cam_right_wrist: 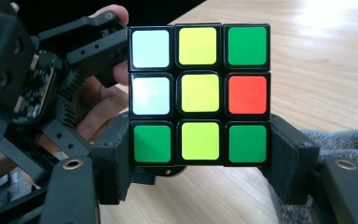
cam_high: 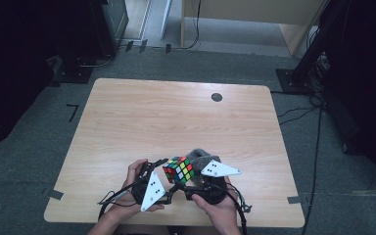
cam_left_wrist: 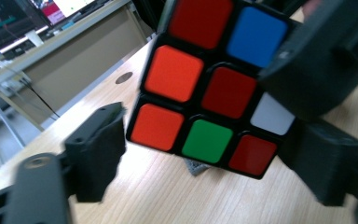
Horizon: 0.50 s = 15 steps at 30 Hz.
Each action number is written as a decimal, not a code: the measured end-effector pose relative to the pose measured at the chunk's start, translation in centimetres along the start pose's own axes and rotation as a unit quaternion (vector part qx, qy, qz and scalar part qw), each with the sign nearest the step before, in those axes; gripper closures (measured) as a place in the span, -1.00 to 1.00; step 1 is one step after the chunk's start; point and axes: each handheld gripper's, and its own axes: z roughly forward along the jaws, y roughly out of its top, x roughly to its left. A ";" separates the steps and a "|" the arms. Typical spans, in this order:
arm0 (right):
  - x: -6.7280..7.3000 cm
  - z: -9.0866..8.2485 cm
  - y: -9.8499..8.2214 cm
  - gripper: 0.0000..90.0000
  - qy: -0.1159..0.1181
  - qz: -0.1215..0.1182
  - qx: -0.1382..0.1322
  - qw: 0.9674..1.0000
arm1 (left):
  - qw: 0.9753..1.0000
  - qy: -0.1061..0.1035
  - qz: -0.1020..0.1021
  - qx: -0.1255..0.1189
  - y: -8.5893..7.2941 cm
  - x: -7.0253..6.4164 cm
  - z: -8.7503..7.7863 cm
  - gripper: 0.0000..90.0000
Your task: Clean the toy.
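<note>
A scrambled Rubik's cube [cam_high: 178, 169] is held above the table's near edge, between both hand-held grippers. My right gripper [cam_right_wrist: 200, 154] is shut on the cube [cam_right_wrist: 199, 88], pinching its lowest row, with a yellow-centred face towards the camera. My left gripper [cam_left_wrist: 209, 154] brackets the cube [cam_left_wrist: 200, 88] from the other side. Its jaws stand wide beside the bottom row of a red and orange face, and the left one is a sliver off. From above, the left gripper [cam_high: 162, 169] is left of the cube and the right gripper [cam_high: 183, 183] is below it.
A grey cloth [cam_high: 199, 155] lies on the wooden table [cam_high: 176, 117] just behind the cube, and it also shows at the right [cam_right_wrist: 335, 140]. A dark round grommet [cam_high: 217, 97] sits near the far edge. A person's hand [cam_right_wrist: 98, 107] holds the left gripper.
</note>
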 end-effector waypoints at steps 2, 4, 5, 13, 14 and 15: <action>-0.1 0.1 0.0 -0.23 0.000 0.004 0.005 1.000 | 1.000 0.006 0.008 -0.003 0.0 -0.2 0.0 -0.39; -0.2 0.1 -0.1 -0.23 0.004 0.008 0.007 1.000 | 1.000 0.007 0.011 -0.004 0.0 -0.2 -0.1 -0.34; -0.3 0.1 0.0 -0.23 0.006 0.012 0.007 1.000 | 1.000 0.007 0.011 -0.003 -0.1 -0.2 0.0 -0.33; -0.6 -0.3 -0.1 -0.29 0.017 0.018 -0.039 0.999 | 0.999 0.011 -0.034 0.002 -0.3 0.6 -0.1 -0.26; -0.7 -0.6 0.0 -0.29 0.012 0.018 -0.055 0.998 | 0.999 0.013 -0.048 0.002 -0.5 0.9 -0.2 -0.25; -0.8 -1.1 0.0 -0.31 0.010 0.017 -0.072 0.997 | 0.998 0.013 -0.063 0.002 -0.7 1.3 -0.3 -0.25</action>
